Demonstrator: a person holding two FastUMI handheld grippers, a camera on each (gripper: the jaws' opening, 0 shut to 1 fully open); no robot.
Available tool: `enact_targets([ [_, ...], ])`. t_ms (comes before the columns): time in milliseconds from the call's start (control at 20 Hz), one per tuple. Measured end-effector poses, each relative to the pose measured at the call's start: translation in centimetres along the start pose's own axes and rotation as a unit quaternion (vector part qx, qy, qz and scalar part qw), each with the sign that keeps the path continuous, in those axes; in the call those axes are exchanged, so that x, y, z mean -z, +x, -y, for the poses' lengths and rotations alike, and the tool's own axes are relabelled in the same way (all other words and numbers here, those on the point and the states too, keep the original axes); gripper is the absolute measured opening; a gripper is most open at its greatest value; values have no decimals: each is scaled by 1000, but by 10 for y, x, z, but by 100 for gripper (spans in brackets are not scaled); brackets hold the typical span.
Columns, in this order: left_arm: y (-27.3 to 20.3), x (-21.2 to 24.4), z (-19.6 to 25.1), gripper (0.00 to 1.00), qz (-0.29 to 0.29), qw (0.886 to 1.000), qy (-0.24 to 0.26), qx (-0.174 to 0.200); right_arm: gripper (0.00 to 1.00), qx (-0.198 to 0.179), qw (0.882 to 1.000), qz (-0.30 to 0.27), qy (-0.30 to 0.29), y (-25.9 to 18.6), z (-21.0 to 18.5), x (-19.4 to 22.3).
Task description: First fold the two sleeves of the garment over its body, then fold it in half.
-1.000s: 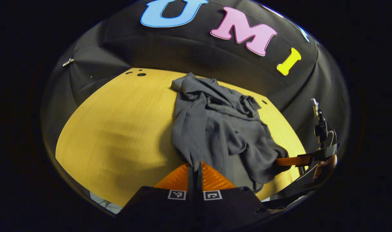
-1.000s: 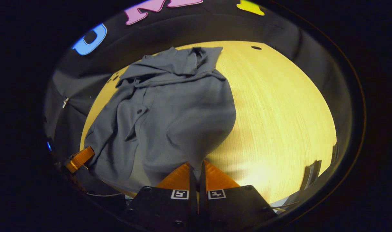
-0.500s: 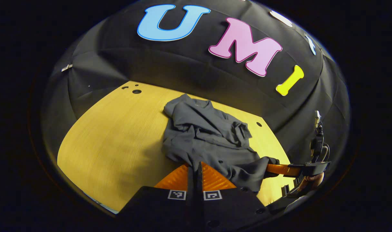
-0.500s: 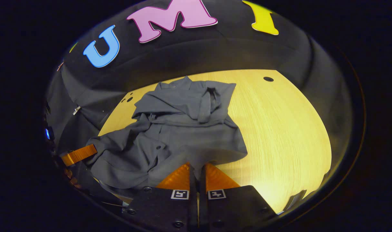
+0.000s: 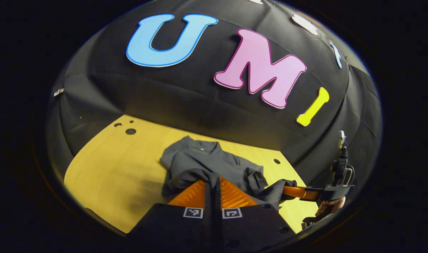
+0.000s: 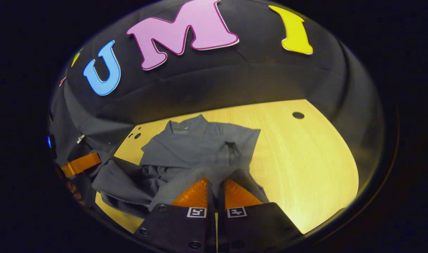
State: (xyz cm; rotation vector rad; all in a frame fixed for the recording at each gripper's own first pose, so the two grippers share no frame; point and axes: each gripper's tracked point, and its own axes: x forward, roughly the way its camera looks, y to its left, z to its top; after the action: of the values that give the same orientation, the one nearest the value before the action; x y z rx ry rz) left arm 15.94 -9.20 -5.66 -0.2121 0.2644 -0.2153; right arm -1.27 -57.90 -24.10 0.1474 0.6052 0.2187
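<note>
Garment's (image 5: 214, 165) near hem is bunched up at both tongs, its edge hidden behind the fingers; sleeves hard to separate from the folds. One grey garment, collar end lying flat on the wood counter (image 5: 112, 168), near end lifted. Two tongs: left tongs (image 5: 213, 182) clamped on the hem, right tongs (image 6: 214, 182) likewise pinched shut on fabric. Both point low toward the booth wall, side by side. A hand (image 5: 328, 207) holds the right tongs.

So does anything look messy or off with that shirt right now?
Yes: the grey shirt is rumpled rather than flat on the table. Its near edge is bunched and lifted, pinched in the left tool and right tool.
</note>
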Motion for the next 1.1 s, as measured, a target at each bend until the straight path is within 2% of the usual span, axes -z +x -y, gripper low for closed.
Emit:
enact_targets([
  [200, 41, -39, -10, 5, 21, 1000, -16, -7, 6, -2, 1000, 24, 16, 27, 4, -39],
  [350, 76, -57, -27, 5, 34, 999, -12, -20, 6, -5, 998, 34, 50, 51, 10, -56],
  [400, 87, -60, -30, 2, 37, 999, -10, -22, 6, -2, 997, 37, 65, 60, 14, -59],
  [500, 109, -62, -39, 5, 38, 999, 3, -28, 6, 0, 995, 34, 97, 79, 18, -60],
  [800, 164, -66, -51, 5, 50, 996, 64, -31, 6, 20, 981, 48, 186, 141, 32, -69],
  [1100, 212, -60, -76, 6, 60, 995, 77, -35, 6, 45, 973, 43, 224, 188, 48, -57],
])
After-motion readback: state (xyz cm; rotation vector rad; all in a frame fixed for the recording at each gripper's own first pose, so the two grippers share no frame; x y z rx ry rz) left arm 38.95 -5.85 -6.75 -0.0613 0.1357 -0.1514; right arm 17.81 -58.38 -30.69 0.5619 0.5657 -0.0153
